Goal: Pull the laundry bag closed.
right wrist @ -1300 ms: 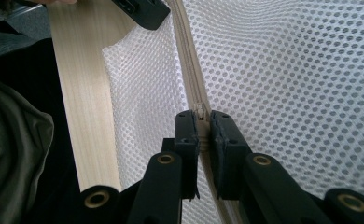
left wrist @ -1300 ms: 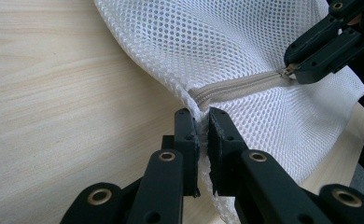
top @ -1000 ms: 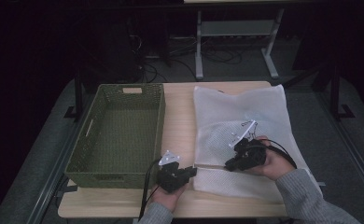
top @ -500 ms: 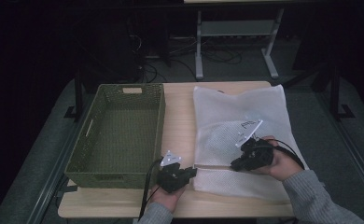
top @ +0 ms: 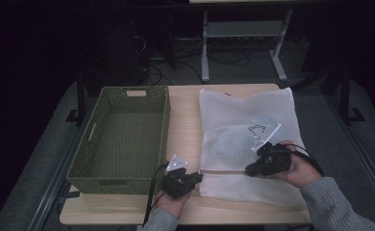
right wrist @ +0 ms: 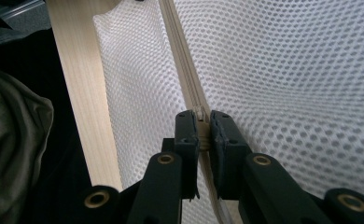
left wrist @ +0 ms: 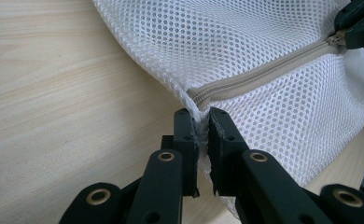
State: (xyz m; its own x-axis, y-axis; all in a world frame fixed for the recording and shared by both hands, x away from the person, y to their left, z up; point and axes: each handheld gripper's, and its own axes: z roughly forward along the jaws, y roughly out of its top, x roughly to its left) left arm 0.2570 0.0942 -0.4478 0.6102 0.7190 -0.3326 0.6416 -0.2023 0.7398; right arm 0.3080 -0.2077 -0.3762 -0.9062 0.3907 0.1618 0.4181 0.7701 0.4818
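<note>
— So, where is the mesh bag?

— Flat on the right half of the wooden table, just beside the green woven basket (its zipper runs across the near part of the bag).

— And the left gripper?

— At the bag's near left corner, jaws pinched together on the mesh right at the zipper's end.

— The right gripper?

— Farther along the same zipper, jaws clamped on the zipper pull. In the left gripper view it shows at the top right corner, on the tape.
</note>
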